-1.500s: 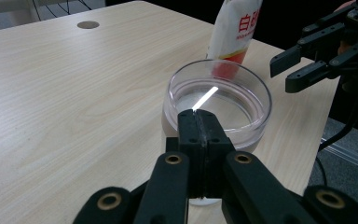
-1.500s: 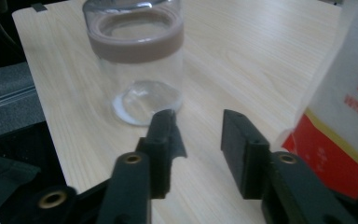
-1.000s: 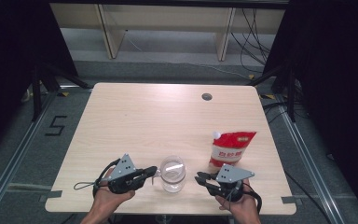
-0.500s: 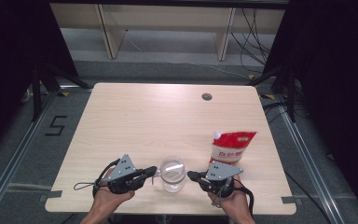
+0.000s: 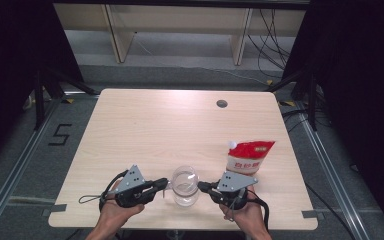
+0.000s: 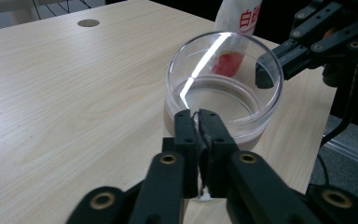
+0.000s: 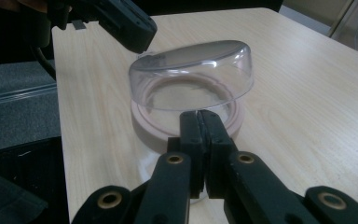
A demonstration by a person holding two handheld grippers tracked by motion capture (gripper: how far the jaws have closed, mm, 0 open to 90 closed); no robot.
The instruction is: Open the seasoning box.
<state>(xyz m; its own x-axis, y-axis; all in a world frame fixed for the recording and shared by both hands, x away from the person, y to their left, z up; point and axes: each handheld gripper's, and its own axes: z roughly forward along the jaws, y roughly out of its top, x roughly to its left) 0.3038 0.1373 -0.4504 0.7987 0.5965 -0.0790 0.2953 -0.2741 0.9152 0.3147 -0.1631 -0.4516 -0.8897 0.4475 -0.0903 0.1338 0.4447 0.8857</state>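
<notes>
Item: clear, round, thin-walled plastic container (image 5: 185, 185) with an open rim and a pale pinkish base ring, standing at the near edge of the light wood-grain table (image 5: 170, 125), between the two grippers. In the right gripper view the clear upper part (image 7: 191, 74) sits tilted on the pinkish ring (image 7: 144, 130).

Handling, as judged: light, since nothing is seen inside; stiff but thin, so likely to flex or crack under a hard squeeze; smooth and glossy, hence slippery between hard pads. The rim wall is judged the best place to take hold, one pad inside and one outside, or the pinkish ring at the base for a steadier hold. A tilted upper part could slip off if lifted by the wall alone.

Left gripper (image 6: 198, 122): jaws drawn nearly together at the near wall of the container; its jaws have just been opening slightly, and a thin sliver of the wall appears to sit between the pads (image 6: 186, 128), though contact cannot be confirmed.

Right gripper (image 7: 199, 122): jaws closed together, empty, tips just beside the pinkish ring on the opposite side.

Also present: a red-and-white soft pouch with a white cap (image 5: 249, 156), standing behind the right gripper, apart from the container; a round dark grommet (image 5: 222, 103) far across the table.
</notes>
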